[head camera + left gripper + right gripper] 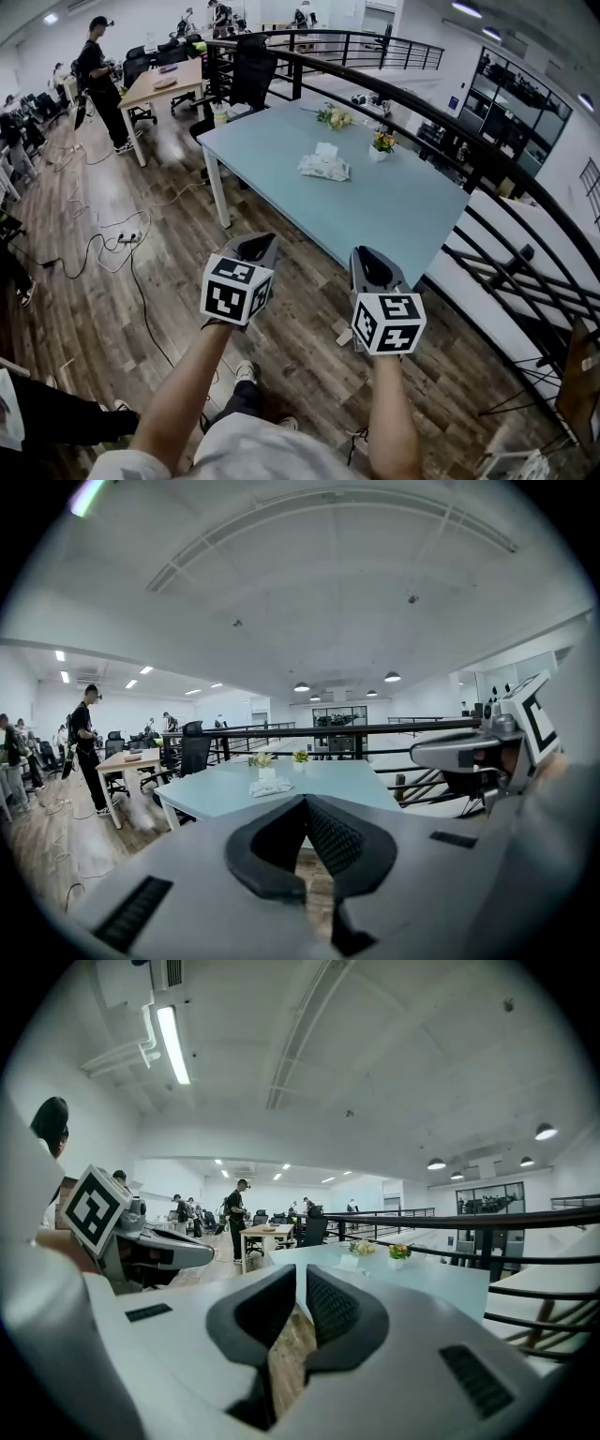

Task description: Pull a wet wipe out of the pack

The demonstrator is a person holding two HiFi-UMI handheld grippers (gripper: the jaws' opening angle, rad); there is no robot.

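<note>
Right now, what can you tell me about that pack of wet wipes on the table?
The wet wipe pack is a soft, crinkled, whitish pouch, plastic by the look. It lies flat near the middle of the pale blue-grey table. A white wipe stands up from its top. Nothing but the table touches it. Any print on it is too small to read.

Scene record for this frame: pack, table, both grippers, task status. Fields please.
pack: wet wipe pack mid-table, a white sheet sticking up
table: pale blue table, two small flower pots toward the far edge
left gripper: left gripper shut, empty, short of the table
right gripper: right gripper shut, empty, short of the table
status: pack untouched
</note>
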